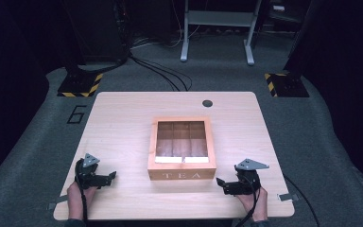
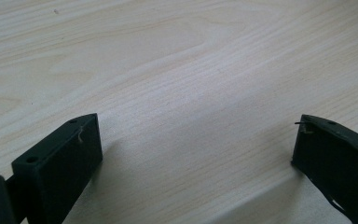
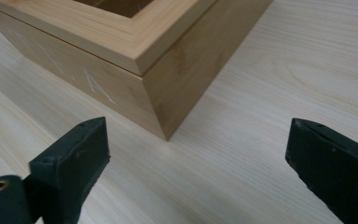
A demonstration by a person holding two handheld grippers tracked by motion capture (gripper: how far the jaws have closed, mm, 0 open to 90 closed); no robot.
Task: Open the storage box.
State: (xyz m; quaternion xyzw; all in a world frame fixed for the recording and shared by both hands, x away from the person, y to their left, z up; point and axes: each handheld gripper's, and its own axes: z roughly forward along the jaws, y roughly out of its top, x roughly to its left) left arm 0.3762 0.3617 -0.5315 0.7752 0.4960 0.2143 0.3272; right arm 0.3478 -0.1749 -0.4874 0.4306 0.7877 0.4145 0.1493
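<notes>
Mostly bare: light wood table (image 1: 123, 118) | grey carpet (image 1: 38, 142) | dark room

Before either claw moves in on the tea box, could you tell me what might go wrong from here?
1. The right claw, open, faces the near right corner of the tea box; pushing in could shove or turn the box rather than grip it.
2. The lid looks closed, its seam thin; a claw may slip off it.
3. The left claw, open over bare table, isn't steadying the box.
</notes>
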